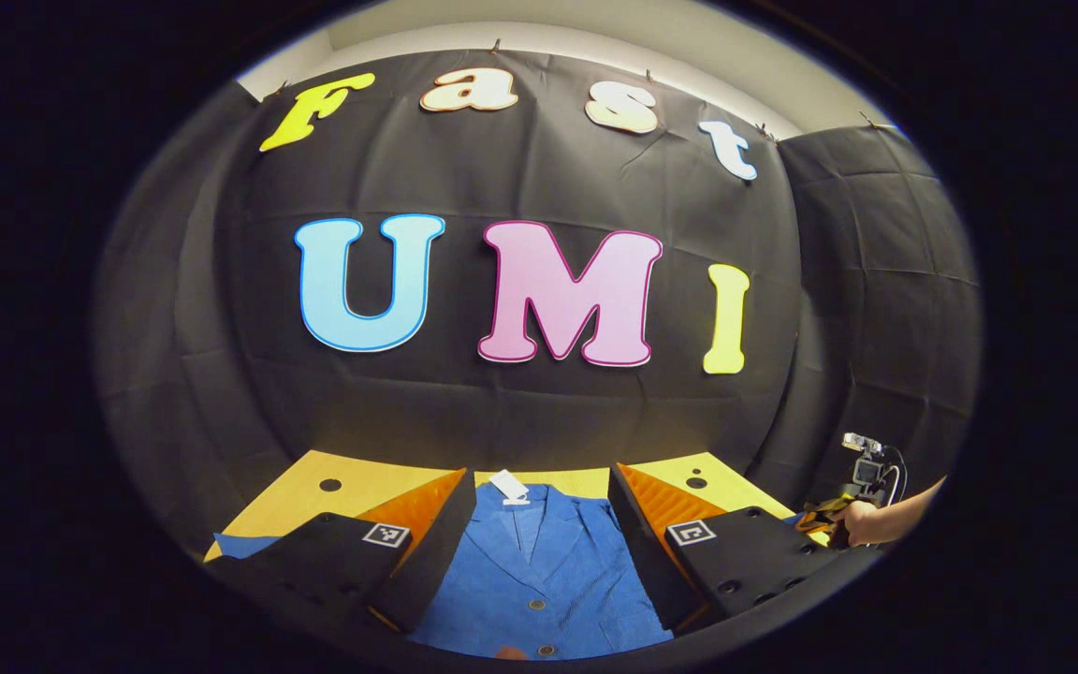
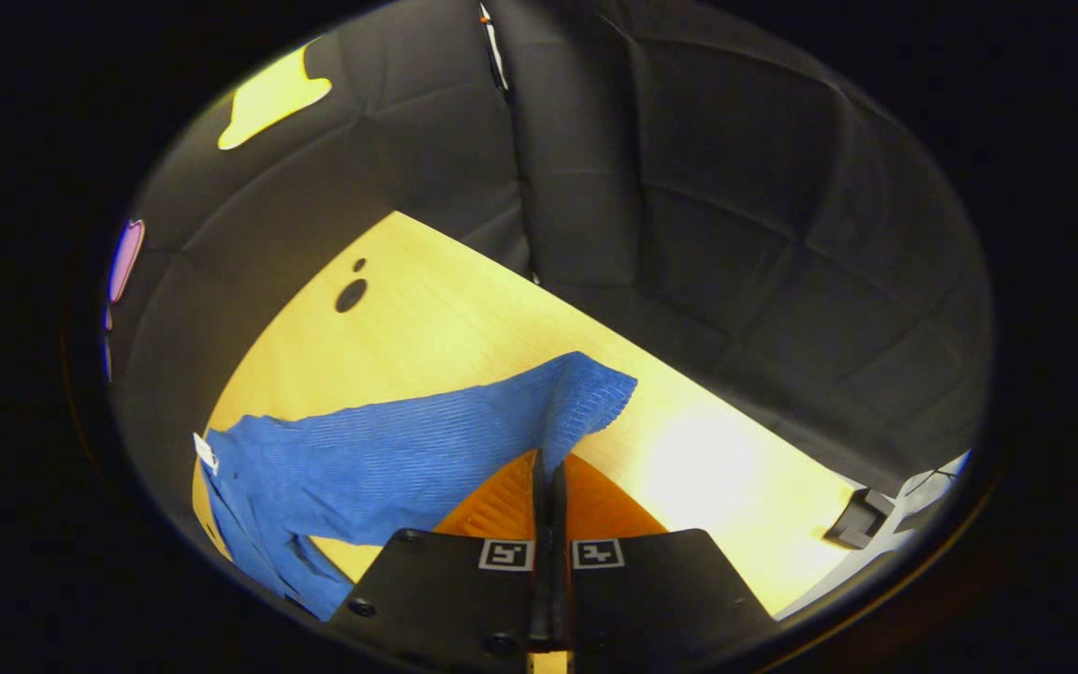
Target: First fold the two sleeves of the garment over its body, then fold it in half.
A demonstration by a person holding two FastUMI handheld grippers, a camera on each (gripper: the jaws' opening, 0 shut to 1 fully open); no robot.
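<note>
Over by the table's (image 2: 427, 318) far edge in the right gripper view, the right gripper (image 2: 548, 468) is pinched tight on the cuff end of one sleeve (image 2: 464, 440) of the blue garment (image 1: 539, 571); fingers pressed together w/ fabric between them, sleeve lifted a bit. Sleeve's long axis runs from the cuff back to the collar/body, so imo the fold has to travel along that line, inward over the body. Left gripper (image 1: 539, 543) sits spread wide, straddling the buttoned front, collar pointing at the far edge, not holding anything. Right one's the nearer to this sleeve obv, left is parked mid-body.
</note>
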